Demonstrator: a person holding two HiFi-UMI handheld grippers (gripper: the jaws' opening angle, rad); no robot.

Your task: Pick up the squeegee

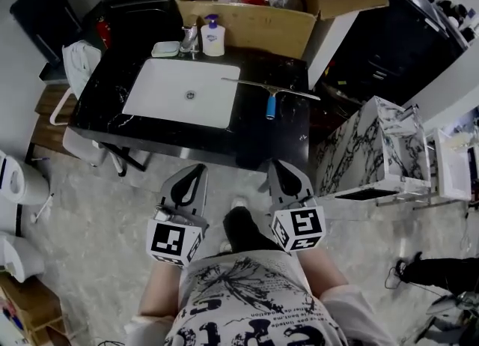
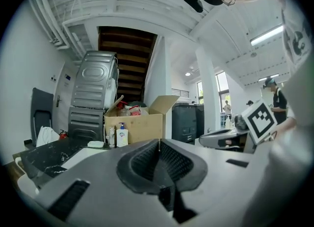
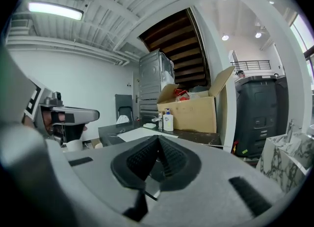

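My left claw (image 1: 198,168) and right claw (image 1: 279,163) sit at mid-frame, both closed and empty. The squeegee (image 1: 270,102) lies well above my right claw, on the dark surface (image 1: 258,138) right of the white sink (image 1: 161,90).

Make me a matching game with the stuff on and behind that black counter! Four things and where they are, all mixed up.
Things:
1. squeegee
2. soap bottle
3. cardboard box
4. sink

Places:
A. standing beside the tap
B. open, behind the counter
C. lying flat, right of the basin
D. white, set into the black top

Pairs: 1-C, 2-A, 3-B, 4-D
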